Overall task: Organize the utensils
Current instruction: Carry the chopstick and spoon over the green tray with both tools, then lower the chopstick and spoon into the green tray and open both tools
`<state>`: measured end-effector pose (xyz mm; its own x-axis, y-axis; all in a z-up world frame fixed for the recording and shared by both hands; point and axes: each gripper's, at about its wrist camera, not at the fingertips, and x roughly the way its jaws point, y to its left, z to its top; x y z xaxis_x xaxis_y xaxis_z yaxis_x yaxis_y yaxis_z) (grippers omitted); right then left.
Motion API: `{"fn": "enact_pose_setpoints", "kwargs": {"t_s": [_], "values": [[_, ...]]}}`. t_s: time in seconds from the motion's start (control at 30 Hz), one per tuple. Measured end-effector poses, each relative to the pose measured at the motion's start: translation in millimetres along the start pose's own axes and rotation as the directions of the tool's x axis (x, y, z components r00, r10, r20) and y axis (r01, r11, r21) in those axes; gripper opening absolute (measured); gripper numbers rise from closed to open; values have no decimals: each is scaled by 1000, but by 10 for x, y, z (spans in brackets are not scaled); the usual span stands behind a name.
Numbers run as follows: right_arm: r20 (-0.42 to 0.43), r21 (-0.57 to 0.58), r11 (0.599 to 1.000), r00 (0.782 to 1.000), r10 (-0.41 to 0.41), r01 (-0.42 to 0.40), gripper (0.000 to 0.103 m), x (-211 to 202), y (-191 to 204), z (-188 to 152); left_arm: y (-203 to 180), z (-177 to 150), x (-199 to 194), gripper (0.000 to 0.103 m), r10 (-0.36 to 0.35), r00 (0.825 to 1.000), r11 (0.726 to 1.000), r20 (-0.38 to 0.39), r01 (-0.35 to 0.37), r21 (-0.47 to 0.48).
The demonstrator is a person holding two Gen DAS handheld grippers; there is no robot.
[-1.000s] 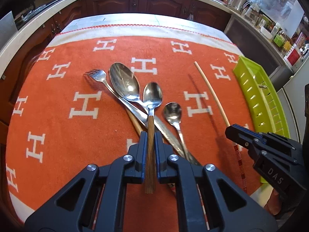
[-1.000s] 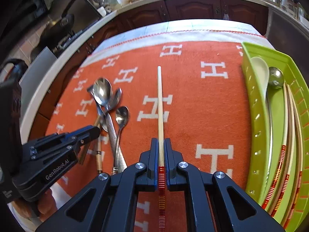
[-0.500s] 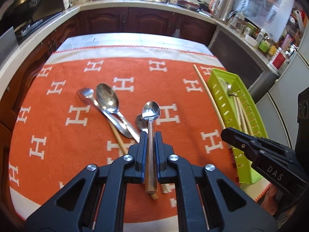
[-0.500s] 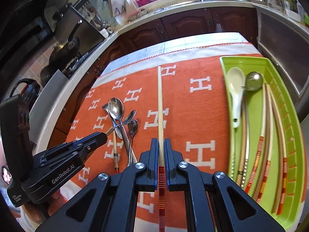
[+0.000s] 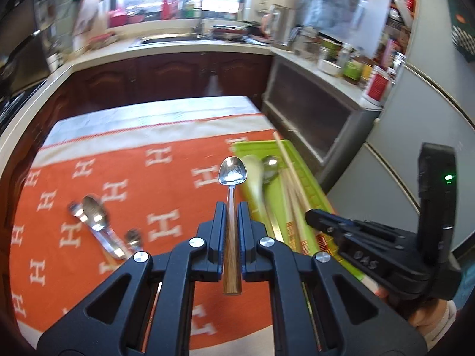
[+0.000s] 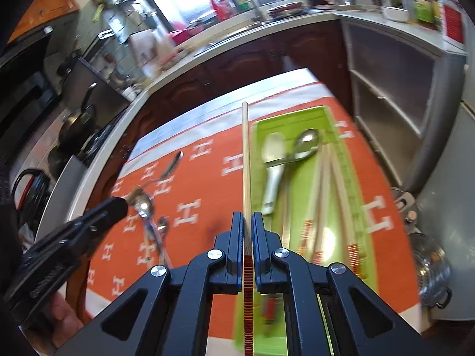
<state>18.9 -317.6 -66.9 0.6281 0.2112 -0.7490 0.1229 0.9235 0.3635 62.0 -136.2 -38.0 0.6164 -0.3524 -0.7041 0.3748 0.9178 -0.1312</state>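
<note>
Orange cloth covers our desk, with the green tray at its right. Our left tongs grip a spoon by its wooden handle and our right tongs pinch a chopstick, both lifted, likely bound for the tray.

White block letters "H" repeat in rows across the orange woven cloth that covers the bench. On the side of the black right gripper, seen in the left wrist view, raised letters read roughly "DAS", though blur makes this uncertain. The red labels on the jars and packets along the far kitchen counter are too blurred to read.
</note>
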Motion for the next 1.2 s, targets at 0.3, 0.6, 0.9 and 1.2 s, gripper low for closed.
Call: {"fn": "enact_pose_setpoints", "kwargs": {"t_s": [0.3, 0.6, 0.9, 1.2], "values": [[-57, 83, 994, 996, -65, 69, 5, 88, -756, 122, -629, 16, 577, 5, -36, 996, 998, -83, 39, 39], [-111, 113, 992, 993, -45, 58, 11, 349, -1051, 208, -641, -194, 1127, 5, -71, 971, 997, -229, 65, -37], [-85, 115, 992, 996, -38, 48, 25, 296, -935, 129, -603, -334, 955, 5, -68, 966, 998, -248, 69, -5], [-69, 77, 994, 995, -68, 73, 30, 118, -733, -75, -427, -463, 537, 6, 10, 980, 999, -198, -1, 45]]}}
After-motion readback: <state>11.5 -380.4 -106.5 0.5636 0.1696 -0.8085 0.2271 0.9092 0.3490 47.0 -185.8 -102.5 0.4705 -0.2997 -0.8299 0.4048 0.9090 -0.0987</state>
